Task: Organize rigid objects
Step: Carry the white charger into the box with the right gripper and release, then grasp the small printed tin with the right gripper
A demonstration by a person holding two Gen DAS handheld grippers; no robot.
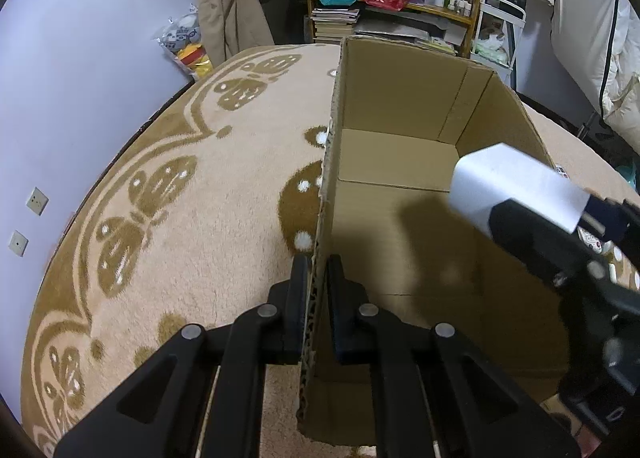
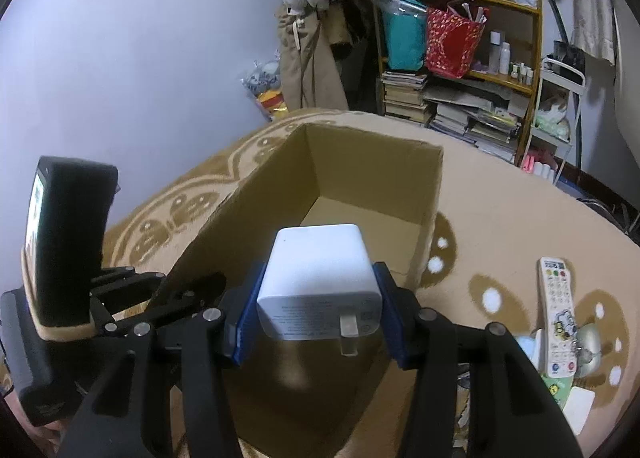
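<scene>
Box: open brown corrugated cardboard box [image 1: 400,161] on the tan carpet w/ brown butterfly pattern [image 1: 180,193]; top open, flaps not visible. Inside bare, only the cardboard floor shows.
L gripper [image 1: 318,278]: black fingers pressed together on box's near-left wall, one finger outside, one inside; wall edge pinched between them.
R gripper [image 2: 320,310]: blue-padded fingers pinching a white cube-shaped plastic charger plug [image 2: 320,278] by its two sides, metal prongs facing the camera.
Charger pos: held in the air above the box opening, over the near-right part; not touching box floor or walls.
Outside box: white remote control w/ coloured buttons [image 2: 556,314] lies on carpet to the right of box, apart from it; a few small items near its lower end, too unclear to name.
Background: wooden shelf [image 2: 460,57] w/ teal bag, red bag, stacked books.
</scene>
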